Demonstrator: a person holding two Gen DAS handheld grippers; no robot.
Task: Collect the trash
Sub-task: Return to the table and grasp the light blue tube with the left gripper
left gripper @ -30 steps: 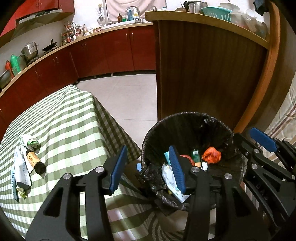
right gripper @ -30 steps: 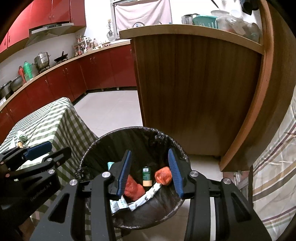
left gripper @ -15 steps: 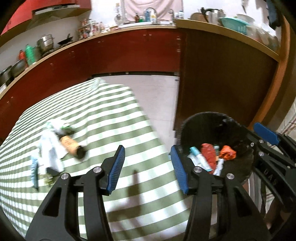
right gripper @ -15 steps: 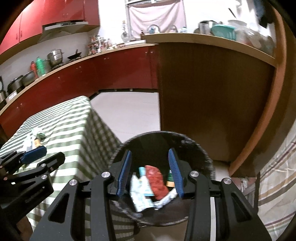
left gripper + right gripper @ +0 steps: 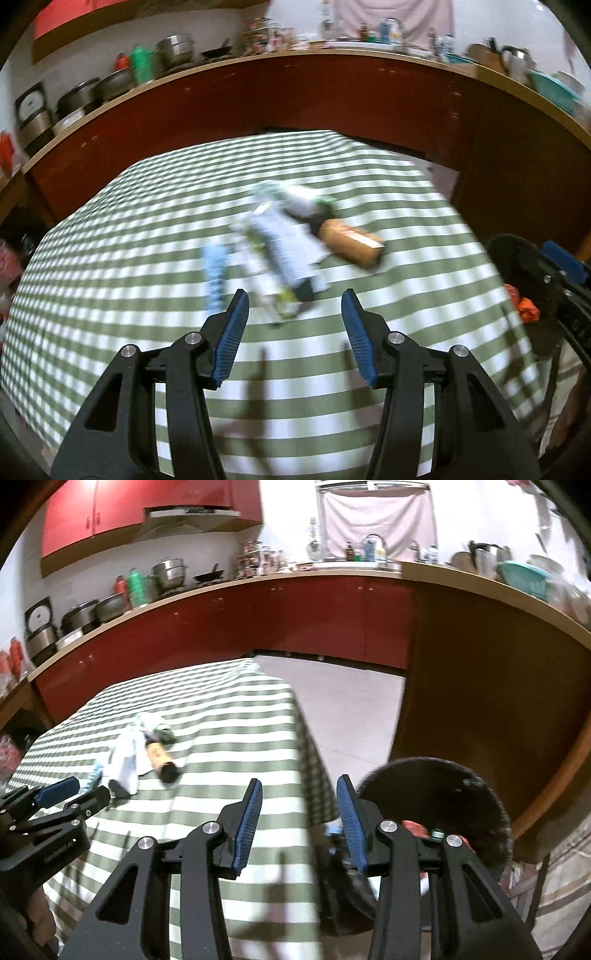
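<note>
Table with green-and-white checked cloth point(image 5: 122, 280) lies under and ahead of both grippers. Black-lined trash bin point(image 5: 454, 794) stands off the table's edge, just ahead-right of the right gripper point(image 5: 299, 818); red and orange scraps point(image 5: 526, 304) show inside it.

Remaining trash sits in one cluster ahead of the left gripper point(image 5: 291, 325), well left of the right gripper. Brown bottle point(image 5: 160, 755): lying flat, long axis diagonal, dark cap end toward the right gripper, other end away under a green-white crumpled wrapper point(image 5: 295, 199). White packet point(image 5: 284, 251): flat, long axis running from far-left to near-right in the left wrist view, near end just beyond the left gripper's fingertips. Pale blue strip point(image 5: 214, 273): left of the packet, pointing roughly along the left finger's line; outline blurred, identity uncertain.

Left gripper: jaws about half apart, nothing between them. Right gripper: jaws parted slightly less, nothing held.
</note>
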